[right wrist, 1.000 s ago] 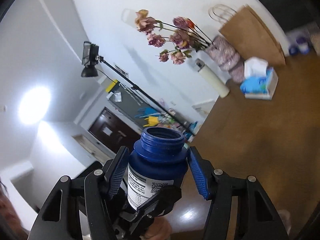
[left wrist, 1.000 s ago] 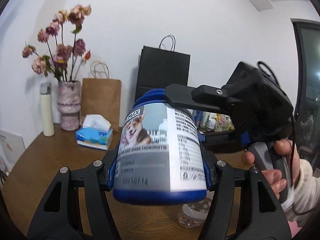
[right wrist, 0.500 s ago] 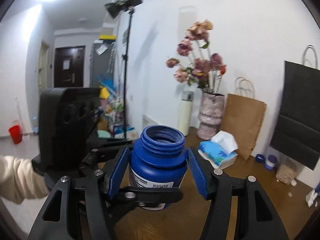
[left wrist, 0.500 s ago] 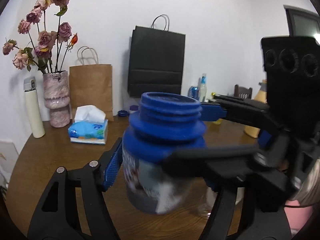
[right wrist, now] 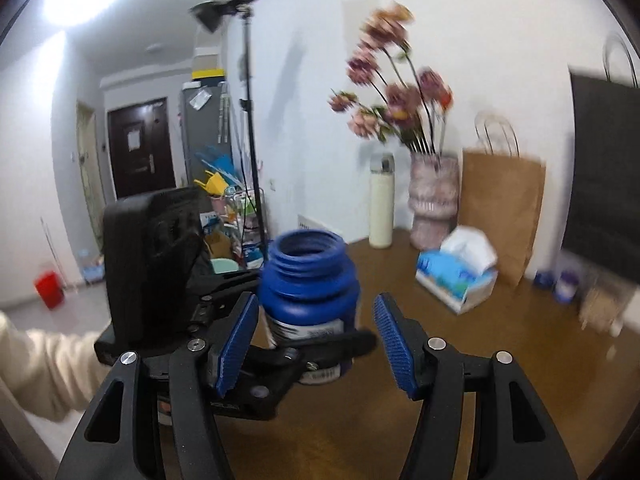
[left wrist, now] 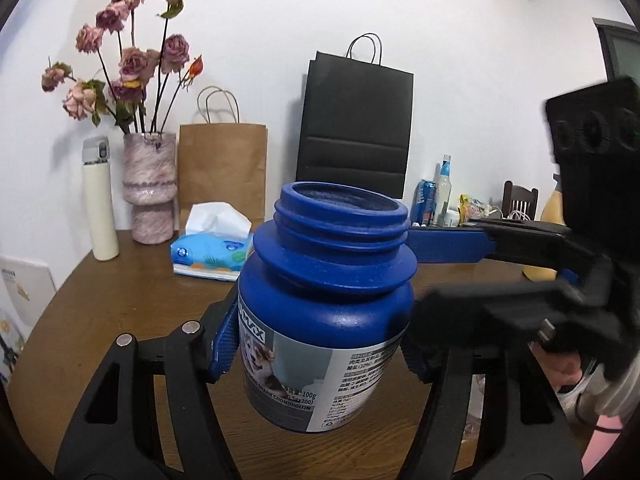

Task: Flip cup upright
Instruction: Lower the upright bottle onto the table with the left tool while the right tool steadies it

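A brown wooden bench (left wrist: 120, 292) is running back to a white wall, carrying one vase of dried flowers (left wrist: 149, 188), one tissue box (left wrist: 212, 254), one cream flask (left wrist: 100, 200) and two paper bags, brown (left wrist: 222, 168) and black (left wrist: 356, 128). The single blue cup (left wrist: 324, 304), mouth up, is sitting clamped in the left claw (left wrist: 316, 348) above the bench, while the right claw (right wrist: 316, 344) is standing wide open beside it, gripping nothing. Lowering it level and releasing only once the base is resting flat looks wisest.

L gripper (left wrist: 316, 356) fingers clamped tight; R gripper (right wrist: 316, 344) fingers spread wide.
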{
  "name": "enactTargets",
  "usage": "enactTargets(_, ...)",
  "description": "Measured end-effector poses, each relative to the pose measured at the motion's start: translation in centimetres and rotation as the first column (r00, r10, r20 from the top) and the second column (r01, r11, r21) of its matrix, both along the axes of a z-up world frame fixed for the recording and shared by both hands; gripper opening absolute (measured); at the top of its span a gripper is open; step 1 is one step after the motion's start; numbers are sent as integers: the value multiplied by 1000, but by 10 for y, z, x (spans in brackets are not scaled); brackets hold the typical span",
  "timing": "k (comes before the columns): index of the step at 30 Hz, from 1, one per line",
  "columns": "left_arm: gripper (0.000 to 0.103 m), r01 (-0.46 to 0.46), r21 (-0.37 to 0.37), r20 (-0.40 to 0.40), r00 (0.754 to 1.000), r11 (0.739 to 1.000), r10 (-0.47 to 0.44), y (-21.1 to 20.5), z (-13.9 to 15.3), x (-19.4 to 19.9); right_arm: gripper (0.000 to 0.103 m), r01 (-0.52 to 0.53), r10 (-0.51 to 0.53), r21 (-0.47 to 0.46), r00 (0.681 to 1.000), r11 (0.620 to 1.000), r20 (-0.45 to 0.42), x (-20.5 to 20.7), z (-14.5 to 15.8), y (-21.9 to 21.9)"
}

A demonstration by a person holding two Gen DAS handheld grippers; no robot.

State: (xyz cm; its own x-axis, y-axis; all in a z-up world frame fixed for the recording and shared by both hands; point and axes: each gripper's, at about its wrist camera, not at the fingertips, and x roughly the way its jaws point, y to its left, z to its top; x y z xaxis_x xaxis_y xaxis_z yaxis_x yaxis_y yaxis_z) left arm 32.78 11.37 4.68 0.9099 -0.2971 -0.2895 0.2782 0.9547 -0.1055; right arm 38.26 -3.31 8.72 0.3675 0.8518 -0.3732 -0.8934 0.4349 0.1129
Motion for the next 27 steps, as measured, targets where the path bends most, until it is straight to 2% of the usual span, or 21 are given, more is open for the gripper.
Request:
enactTargets(3,62,6,53,16,1000,999,-7,-10,-3,-6,65,-22,24,37,998,999,-56,8,-2,0)
enactTargets(5,60,14,67,26,1000,998,-15,-15,-5,-10,58,-48,52,48,995,998,-89,9,-5,3)
enactTargets(6,60,4,73,28,1000,997,-7,-16,-6,-10,58,-48,52,44,995,998,-85,8,-5,4)
enactTargets(8,61,27,72,21,999,997,-28,-13,-6,-10,57,-32,32,13,999,999,-38,1,-7,8)
enactTargets(9,65,49,71,8,999,996,-50,-11,-5,-9,57,-22,22,-4,1000,1000,-15,-2,-7,9)
enactTargets(10,77,59,73,0,998,996,-59,-10,-5,-8,57,-13,13,-27,1000,1000,14,-5,-8,11)
enactTargets(13,77,109,68,0,994,992,-109,-2,0,-9,57,2,3,-68,996,998,84,-13,-8,13)
enactTargets(15,76,135,74,-11,991,988,-135,0,-1,-7,57,15,-5,-90,993,996,115,-15,-7,15)
enactTargets(16,64,153,73,-11,988,985,-153,1,-2,-6,57,24,-10,-102,992,994,129,-16,-8,16)
enactTargets(17,61,183,71,-21,983,981,-182,1,-3,-5,57,27,-13,-114,992,993,129,-15,-8,16)
enactTargets(23,61,159,86,-23,987,984,-158,-4,-7,-6,58,20,-11,-94,995,995,95,-9,-13,12)
enactTargets(27,60,137,85,-48,990,987,-133,-4,-14,-3,58,59,-48,-78,990,995,135,-13,-13,11)
